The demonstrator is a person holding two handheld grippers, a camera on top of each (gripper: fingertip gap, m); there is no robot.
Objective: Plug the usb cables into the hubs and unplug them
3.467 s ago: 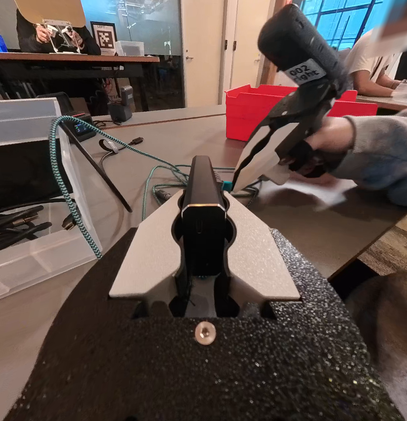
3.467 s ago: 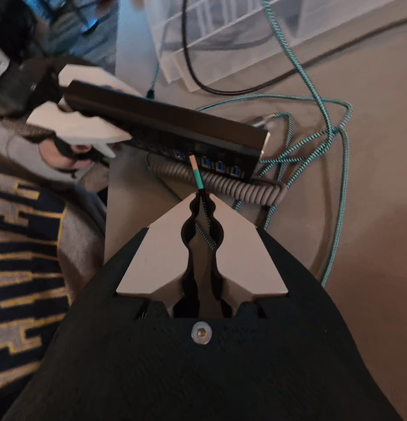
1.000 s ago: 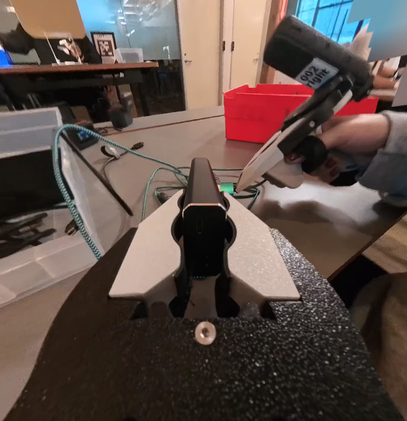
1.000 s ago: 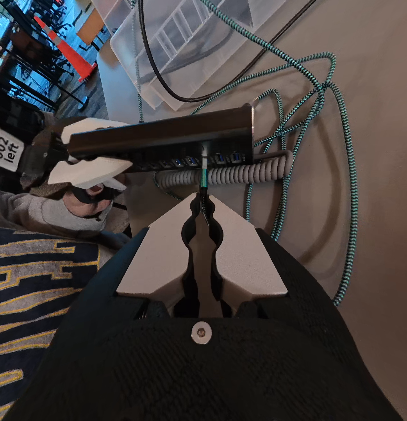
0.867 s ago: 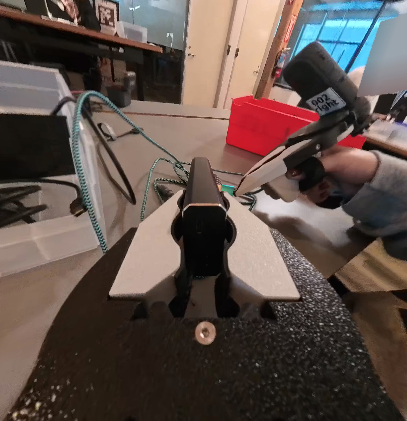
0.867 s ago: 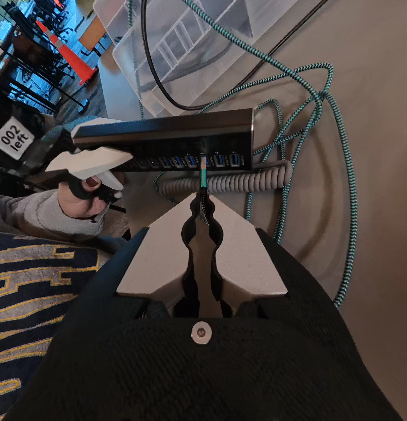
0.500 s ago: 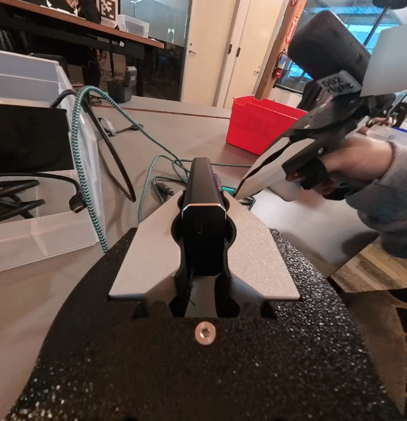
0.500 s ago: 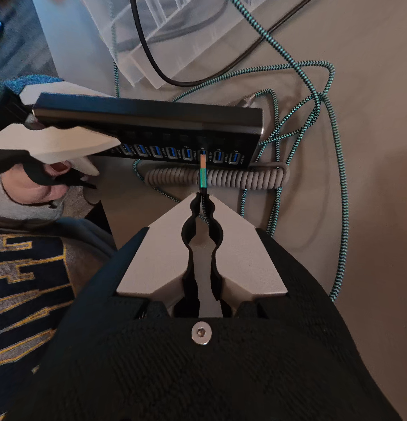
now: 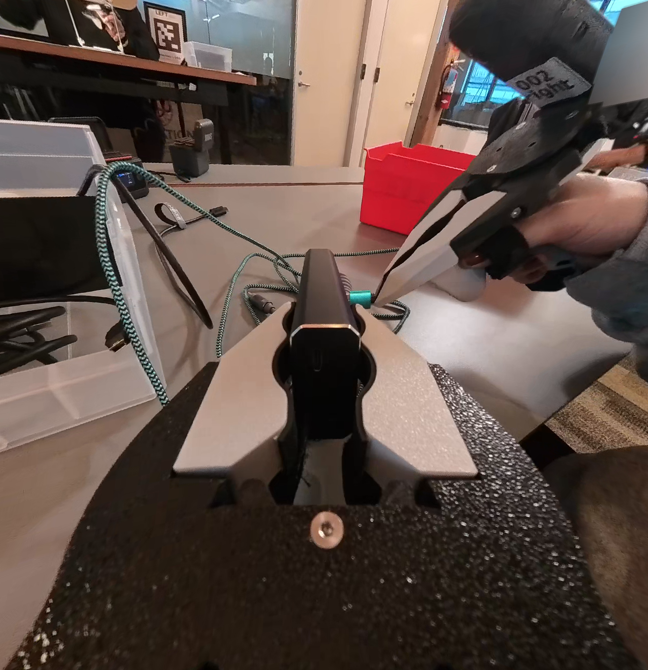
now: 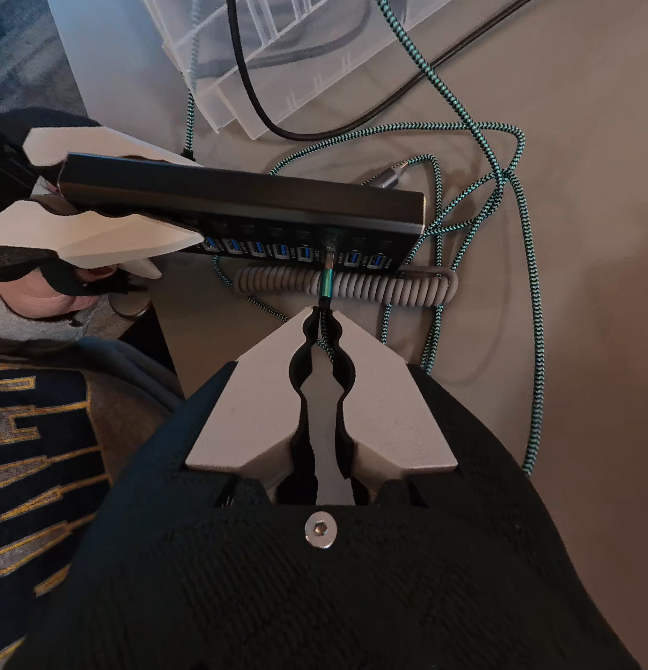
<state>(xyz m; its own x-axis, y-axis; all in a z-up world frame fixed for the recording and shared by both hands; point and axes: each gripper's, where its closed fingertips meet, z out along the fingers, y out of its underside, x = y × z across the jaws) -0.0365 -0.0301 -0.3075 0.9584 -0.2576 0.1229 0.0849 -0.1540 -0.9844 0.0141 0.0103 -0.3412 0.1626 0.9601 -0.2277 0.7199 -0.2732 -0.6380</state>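
**Hub held off the desk, teal plug in a port**

Left tongs (image 9: 324, 366) pinch one end of the black hub (image 9: 320, 290), which sticks out away from the camera, lifted clear of the desk (image 9: 297, 203). Right tongs (image 10: 320, 313) are pressed together on the braided teal cable (image 10: 533, 290) just behind its teal plug (image 10: 328, 279); the plug sits in a port in the hub's row of blue ports, third from the free end.

Desk is plain grey, matte. Under the hub lies a grey coiled cable (image 10: 351, 286), with teal cable looped around and to the right of it. A loose grey plug (image 10: 388, 177) lies just beyond the hub. At left a clear plastic bin (image 9: 61, 380) holds black cables; teal cable hangs over its rim. Far right on the desk: red bin (image 9: 398, 195). Far left: small black device with a lit screen (image 9: 132, 183).

Room: cream doors, glass partition, a wooden-topped bench at far left, patterned carpet beyond the desk's right edge.
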